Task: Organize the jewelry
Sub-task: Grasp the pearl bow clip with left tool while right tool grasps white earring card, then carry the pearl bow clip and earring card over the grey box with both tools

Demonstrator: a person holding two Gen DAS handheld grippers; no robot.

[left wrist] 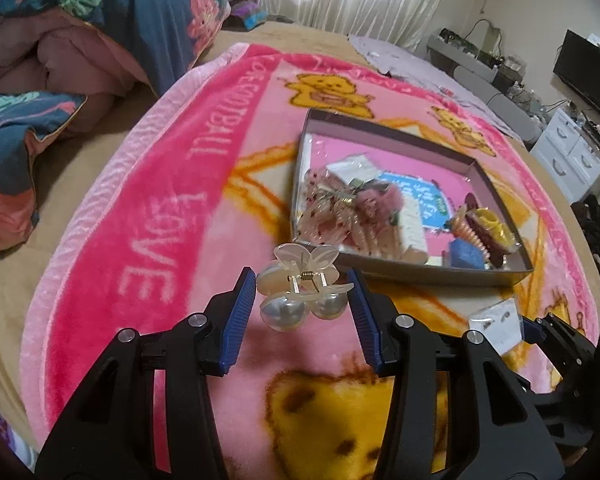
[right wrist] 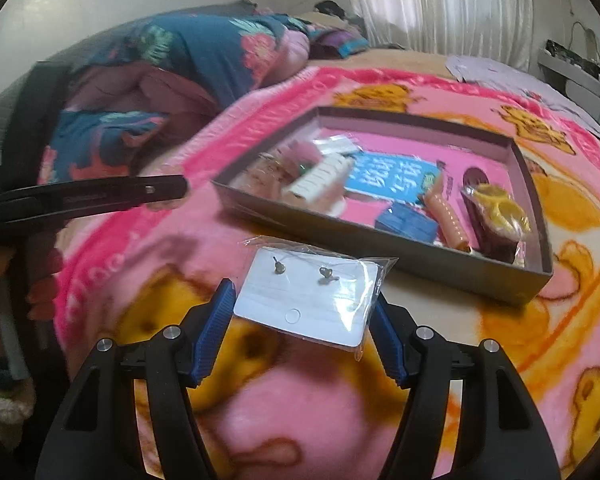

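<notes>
My left gripper (left wrist: 303,286) is shut on a cream flower-shaped hair claw (left wrist: 302,280) with two pearl balls, held above the pink blanket just short of the grey box (left wrist: 420,270). My right gripper (right wrist: 306,300) is shut on a clear bag holding a white earring card (right wrist: 308,300) with two small studs, held in front of the grey box (right wrist: 380,236). The same card shows in the left wrist view (left wrist: 496,326). The box holds several hair clips, a blue card and small packets.
A pink teddy-bear blanket (left wrist: 172,184) covers the bed. A folded floral quilt (left wrist: 80,40) lies at the far left. The left gripper's arm (right wrist: 80,196) crosses the right wrist view at the left. Drawers and a TV stand beyond the bed at the right.
</notes>
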